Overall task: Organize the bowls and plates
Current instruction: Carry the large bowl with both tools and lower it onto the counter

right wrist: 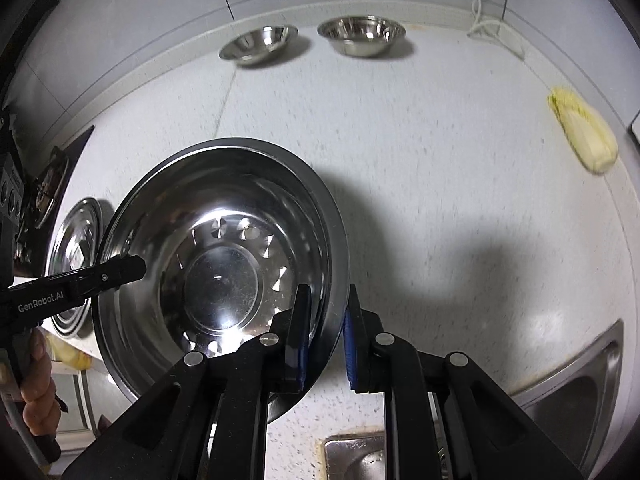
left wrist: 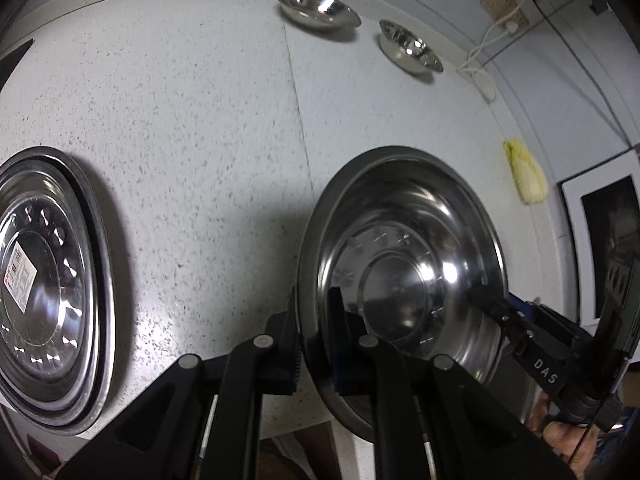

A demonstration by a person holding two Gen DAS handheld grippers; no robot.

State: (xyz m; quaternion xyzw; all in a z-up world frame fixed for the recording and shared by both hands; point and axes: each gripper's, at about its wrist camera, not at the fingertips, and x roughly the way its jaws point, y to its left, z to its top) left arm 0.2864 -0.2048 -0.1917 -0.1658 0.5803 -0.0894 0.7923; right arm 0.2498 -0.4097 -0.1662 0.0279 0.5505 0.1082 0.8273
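Observation:
A deep steel plate (left wrist: 404,264) with a stamped ring pattern is held between both grippers, above the speckled white counter (left wrist: 200,120). My left gripper (left wrist: 314,320) is shut on its left rim. My right gripper (right wrist: 326,308) is shut on the opposite rim of the same plate (right wrist: 224,256). Each view also shows the other tool at the far rim: the right gripper (left wrist: 486,300) and the left gripper (right wrist: 136,268). A stack of matching plates (left wrist: 44,280) lies on the counter to the left, also seen as the plate stack (right wrist: 74,240). Two small steel bowls (left wrist: 318,6) (left wrist: 410,46) stand at the counter's back.
A pale yellow cabbage (right wrist: 584,136) lies at the right near the wall. A steel sink (right wrist: 580,380) is sunk into the counter at lower right. White cables and wall sockets (left wrist: 504,8) sit behind the bowls. A person's hand (right wrist: 38,380) grips the left tool.

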